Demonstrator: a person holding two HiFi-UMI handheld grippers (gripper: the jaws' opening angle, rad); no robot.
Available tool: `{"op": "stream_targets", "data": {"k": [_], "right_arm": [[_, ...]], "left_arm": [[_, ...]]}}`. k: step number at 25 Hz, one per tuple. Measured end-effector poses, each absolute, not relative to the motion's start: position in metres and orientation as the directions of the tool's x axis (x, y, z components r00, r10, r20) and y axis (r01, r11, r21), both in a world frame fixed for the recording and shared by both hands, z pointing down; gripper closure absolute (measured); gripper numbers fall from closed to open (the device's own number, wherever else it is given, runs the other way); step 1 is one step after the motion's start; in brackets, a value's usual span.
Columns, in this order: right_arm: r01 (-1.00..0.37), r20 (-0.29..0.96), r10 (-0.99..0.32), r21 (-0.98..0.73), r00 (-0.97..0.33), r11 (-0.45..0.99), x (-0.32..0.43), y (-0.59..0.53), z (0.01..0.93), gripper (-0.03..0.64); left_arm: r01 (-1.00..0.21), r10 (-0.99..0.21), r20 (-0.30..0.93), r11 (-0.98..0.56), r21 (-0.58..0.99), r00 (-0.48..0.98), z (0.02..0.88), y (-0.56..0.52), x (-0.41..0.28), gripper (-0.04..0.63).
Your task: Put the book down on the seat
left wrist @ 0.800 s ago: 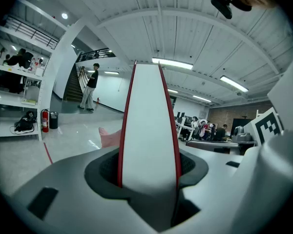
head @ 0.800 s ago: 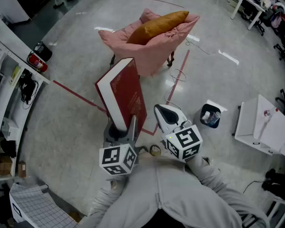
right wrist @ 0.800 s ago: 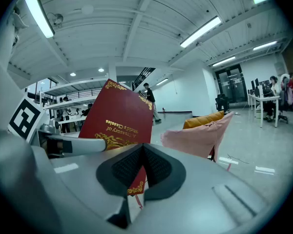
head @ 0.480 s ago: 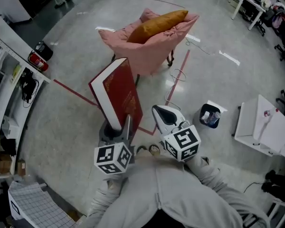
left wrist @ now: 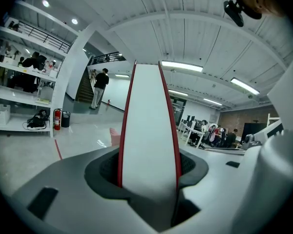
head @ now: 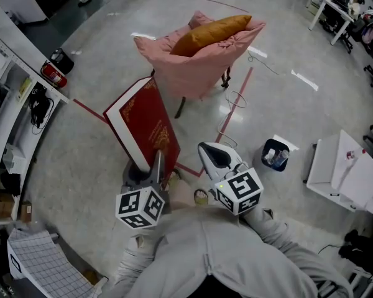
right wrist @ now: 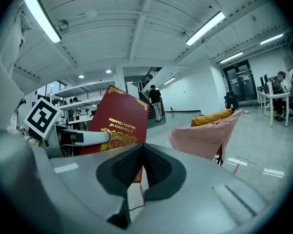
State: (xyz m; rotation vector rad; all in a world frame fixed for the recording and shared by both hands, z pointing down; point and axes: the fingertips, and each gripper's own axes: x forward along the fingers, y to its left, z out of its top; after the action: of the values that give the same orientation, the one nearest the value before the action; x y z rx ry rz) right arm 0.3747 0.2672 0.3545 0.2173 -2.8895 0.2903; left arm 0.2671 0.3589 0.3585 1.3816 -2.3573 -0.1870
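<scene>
Red hardback book (head: 143, 126) is standing tilted, on the near side of the pink seat (head: 196, 64), with the left gripper (head: 148, 168) clamping its bottom edge, jaws wide. It is looking stiff and likely top-heavy. The right gripper (head: 211, 157) is idling just right of it, pinched closed and empty.

Ceiling strip lights (left wrist: 185, 66) are shining over a pale polished floor (head: 311, 117); white shelving (head: 22, 59) is lining the left wall.

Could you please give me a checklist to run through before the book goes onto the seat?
1. Is the left gripper clamped on the book: ok.
2. Is the right gripper empty, jaws together: ok.
3. Is the book over the armchair: not ok, it is short of it.
4. Is there free room beside the orange cushion: cannot tell.
</scene>
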Motion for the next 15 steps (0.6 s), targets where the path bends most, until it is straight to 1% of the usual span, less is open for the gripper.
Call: {"op": "stream_targets", "data": {"k": [8, 15], "right_arm": [[-0.121, 0.258, -0.072, -0.18, -0.964, 0.976, 0.349, 0.269, 0.363, 0.617], [-0.123, 0.273, -0.069, -0.184, -0.96, 0.975, 0.299, 0.256, 0.367, 0.617]], "left_arm": [[-0.804, -0.857, 0.277, 0.508, 0.308, -0.435, 0.362, 0.351, 0.253, 0.35], [-0.803, -0.859, 0.29, 0.502, 0.32, -0.422, 0.367, 0.339, 0.211, 0.35]]}}
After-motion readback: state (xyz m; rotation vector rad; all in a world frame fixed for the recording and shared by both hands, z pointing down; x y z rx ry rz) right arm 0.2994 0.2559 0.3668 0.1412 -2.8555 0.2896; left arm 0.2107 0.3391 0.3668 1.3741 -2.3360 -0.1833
